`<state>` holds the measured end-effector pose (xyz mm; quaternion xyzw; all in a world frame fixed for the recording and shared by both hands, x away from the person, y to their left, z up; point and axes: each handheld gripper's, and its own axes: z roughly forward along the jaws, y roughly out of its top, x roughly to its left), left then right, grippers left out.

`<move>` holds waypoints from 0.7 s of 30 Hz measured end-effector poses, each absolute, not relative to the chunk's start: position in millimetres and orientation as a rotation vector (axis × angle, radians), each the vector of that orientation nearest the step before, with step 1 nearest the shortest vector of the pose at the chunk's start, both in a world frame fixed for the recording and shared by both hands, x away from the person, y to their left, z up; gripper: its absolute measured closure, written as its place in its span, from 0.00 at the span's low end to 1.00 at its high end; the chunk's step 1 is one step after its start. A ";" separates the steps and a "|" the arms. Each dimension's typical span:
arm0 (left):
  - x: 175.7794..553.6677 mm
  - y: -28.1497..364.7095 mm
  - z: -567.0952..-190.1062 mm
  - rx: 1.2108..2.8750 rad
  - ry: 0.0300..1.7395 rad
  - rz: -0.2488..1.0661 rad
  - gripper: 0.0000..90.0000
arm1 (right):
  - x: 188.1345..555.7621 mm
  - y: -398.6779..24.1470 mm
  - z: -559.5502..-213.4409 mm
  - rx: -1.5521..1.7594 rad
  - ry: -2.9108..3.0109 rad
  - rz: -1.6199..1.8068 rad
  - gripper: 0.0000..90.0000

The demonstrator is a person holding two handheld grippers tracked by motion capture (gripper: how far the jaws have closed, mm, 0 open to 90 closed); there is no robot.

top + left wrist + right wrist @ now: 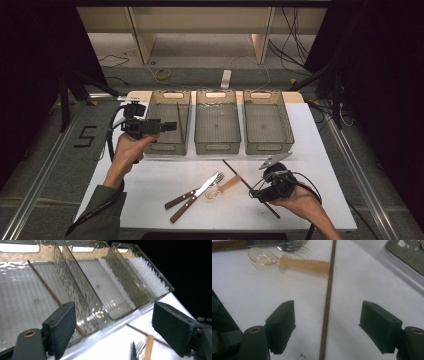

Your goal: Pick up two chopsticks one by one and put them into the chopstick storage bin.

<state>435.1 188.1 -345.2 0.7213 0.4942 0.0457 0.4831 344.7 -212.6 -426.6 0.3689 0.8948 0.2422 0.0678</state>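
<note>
Over left bin [167, 122], left gripper [167, 126] hovers, jaws spread wide, nothing between; one chopstick [47, 286] lies inside that bin. On near right of table [160, 182], right gripper [261, 194] gapes wide astride second chopstick [327, 302], pads not touching. Step, by my reading: sorting cutlery, second stick pickup. Next: lower, pinch thin stick squarely, lift without rolling it. Spoon [224, 188], fork [195, 192], knife [197, 196] wait mid-table.

White table [155, 185], three bins [217, 129], chopstick [250, 187], knife [196, 196], fork [195, 189], spoon [223, 188]
</note>
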 end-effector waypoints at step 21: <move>372.8 165.2 -394.9 1.809 1.032 0.137 0.19 | 348.6 -206.1 -443.4 1.108 2.813 0.394 0.44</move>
